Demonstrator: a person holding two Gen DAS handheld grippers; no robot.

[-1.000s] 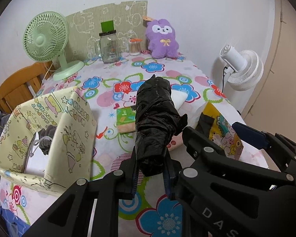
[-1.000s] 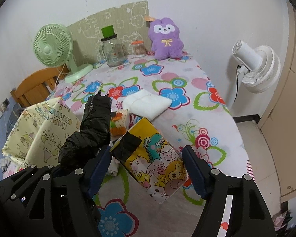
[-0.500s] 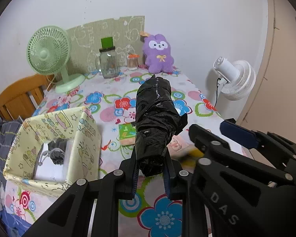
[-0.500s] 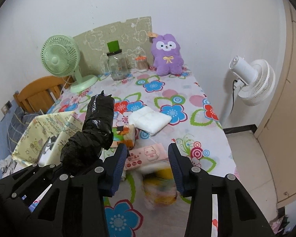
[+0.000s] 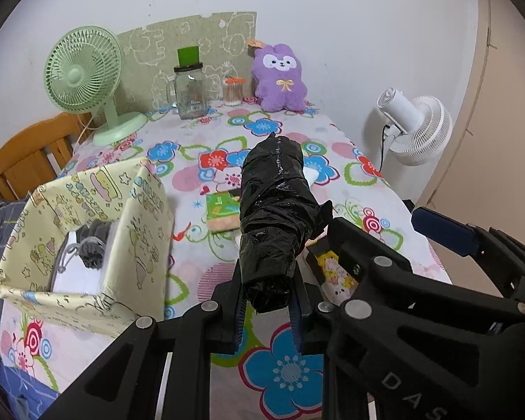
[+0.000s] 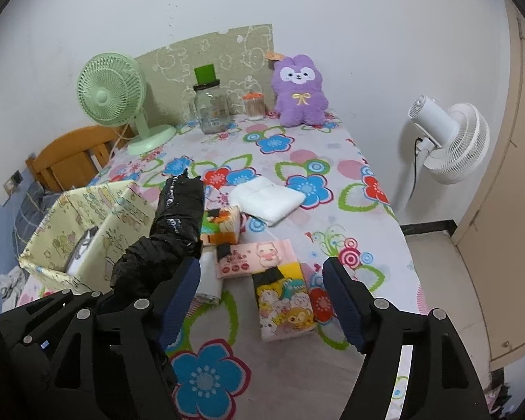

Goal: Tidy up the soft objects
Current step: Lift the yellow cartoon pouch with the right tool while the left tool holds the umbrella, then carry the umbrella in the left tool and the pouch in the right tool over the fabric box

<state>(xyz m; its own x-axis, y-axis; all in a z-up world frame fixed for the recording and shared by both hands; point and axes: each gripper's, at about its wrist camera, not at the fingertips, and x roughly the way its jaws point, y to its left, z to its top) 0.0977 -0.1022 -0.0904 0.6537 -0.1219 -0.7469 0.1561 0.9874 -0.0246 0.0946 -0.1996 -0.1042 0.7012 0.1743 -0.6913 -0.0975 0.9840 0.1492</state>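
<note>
My left gripper (image 5: 266,309) is shut on a black plastic-wrapped roll (image 5: 274,217) and holds it above the table; the roll also shows in the right wrist view (image 6: 171,231). My right gripper (image 6: 260,302) is open and empty above a yellow cartoon tissue pack (image 6: 285,309) that lies on the flowered tablecloth. A pink tissue pack (image 6: 259,255), an orange pack (image 6: 222,224) and a folded white cloth (image 6: 267,199) lie beyond it. The yellow fabric storage box (image 5: 87,238) stands at the left with grey and white items inside.
A green desk fan (image 5: 84,80), a glass jar (image 5: 190,94), a cotton-swab pot (image 5: 233,91) and a purple plush toy (image 5: 280,77) stand along the back wall. A white floor fan (image 6: 444,140) stands off the table's right edge. A wooden chair (image 5: 28,154) is at the left.
My right gripper has let go of the yellow tissue pack, which dropped onto the table, and the jaws have opened wide. The left gripper still holds the black roll.
</note>
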